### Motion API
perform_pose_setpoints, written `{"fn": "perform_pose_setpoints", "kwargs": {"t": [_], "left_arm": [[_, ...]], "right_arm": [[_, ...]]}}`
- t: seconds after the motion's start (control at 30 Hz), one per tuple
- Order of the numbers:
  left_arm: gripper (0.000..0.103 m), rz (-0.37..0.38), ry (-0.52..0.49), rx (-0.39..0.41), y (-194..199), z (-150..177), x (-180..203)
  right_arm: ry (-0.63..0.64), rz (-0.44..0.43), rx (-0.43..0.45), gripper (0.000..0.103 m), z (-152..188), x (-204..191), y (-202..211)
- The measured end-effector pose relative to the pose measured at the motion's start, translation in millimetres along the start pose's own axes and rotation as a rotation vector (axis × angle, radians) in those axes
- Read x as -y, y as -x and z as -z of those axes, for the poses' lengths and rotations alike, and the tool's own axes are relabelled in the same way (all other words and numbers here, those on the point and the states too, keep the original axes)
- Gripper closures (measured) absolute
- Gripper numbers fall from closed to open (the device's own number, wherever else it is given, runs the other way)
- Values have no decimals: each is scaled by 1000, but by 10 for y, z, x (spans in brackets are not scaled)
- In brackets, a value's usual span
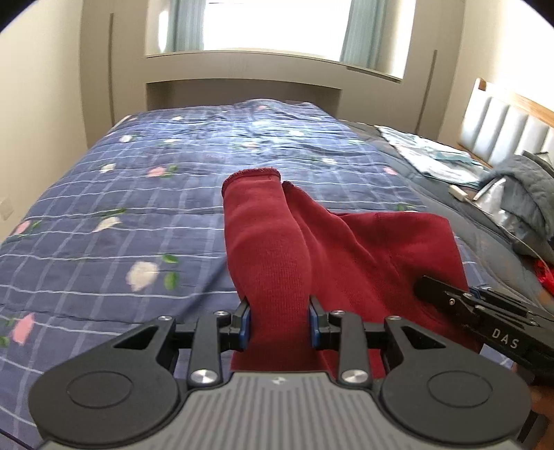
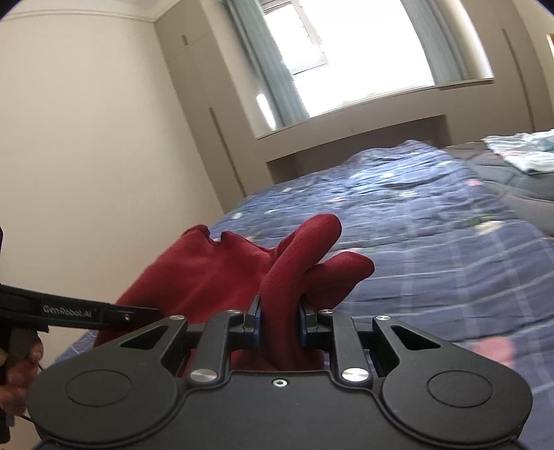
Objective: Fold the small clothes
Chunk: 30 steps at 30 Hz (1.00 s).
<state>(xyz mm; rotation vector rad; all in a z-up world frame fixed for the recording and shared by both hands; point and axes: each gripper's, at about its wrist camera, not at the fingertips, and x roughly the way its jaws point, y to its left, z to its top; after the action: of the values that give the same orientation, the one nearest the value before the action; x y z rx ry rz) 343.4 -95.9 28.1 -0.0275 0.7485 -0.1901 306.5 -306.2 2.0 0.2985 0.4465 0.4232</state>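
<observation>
A dark red knit garment (image 1: 311,249) hangs lifted over a bed with a blue checked floral quilt (image 1: 138,194). My left gripper (image 1: 279,322) is shut on a thick fold of it, and a sleeve-like tube with a hemmed cuff (image 1: 252,176) sticks up beyond the pads. In the left wrist view the right gripper (image 1: 429,287) comes in from the right against the same cloth. In the right wrist view my right gripper (image 2: 279,323) is shut on a rolled band of the red garment (image 2: 221,273). The left gripper's body (image 2: 79,313) shows at the left, with a hand (image 2: 20,377) on its grip.
A grey blanket (image 1: 529,200), a pale patterned cloth (image 1: 432,155) and a small white object (image 1: 458,194) lie on the bed's right side by the padded headboard (image 1: 502,128). Beyond the bed's far end stand a window (image 1: 273,24) with curtains and cream cupboards (image 2: 194,104).
</observation>
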Motion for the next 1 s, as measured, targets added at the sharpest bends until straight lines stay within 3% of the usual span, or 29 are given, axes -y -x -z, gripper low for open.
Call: {"fn": "perform_pose_setpoints", "kwargs": {"t": [0.23,0.37,0.57,0.7,0.87,0.97,1.0], "left_arm": [[69,-56,88,-6,64,41,-820],[69,-63,139,-26,42,42,-1268],[68,-50,247,-86,-231,231,-1804],[67,-17,321,-97,-338,387,-2011],[63,-6,331,-88,-341,426,-2031],[57,-14,318,-89,-339,413,-2014],[53,-20,316,-89,-346,398,-2001]], "right_arm": [[71,-37,-76,82,-5,-636,-596],[32,-52,-128,82,95,-808,-893],[79,10,-199,82,363,-996,-1178],[96,45,-206,80,441,-983,-1174],[114,89,-204,74,498,-993,-1178],[142,123,-193,67,506,-1034,-1189],[143,130,-189,60,504,-1037,-1185]]}}
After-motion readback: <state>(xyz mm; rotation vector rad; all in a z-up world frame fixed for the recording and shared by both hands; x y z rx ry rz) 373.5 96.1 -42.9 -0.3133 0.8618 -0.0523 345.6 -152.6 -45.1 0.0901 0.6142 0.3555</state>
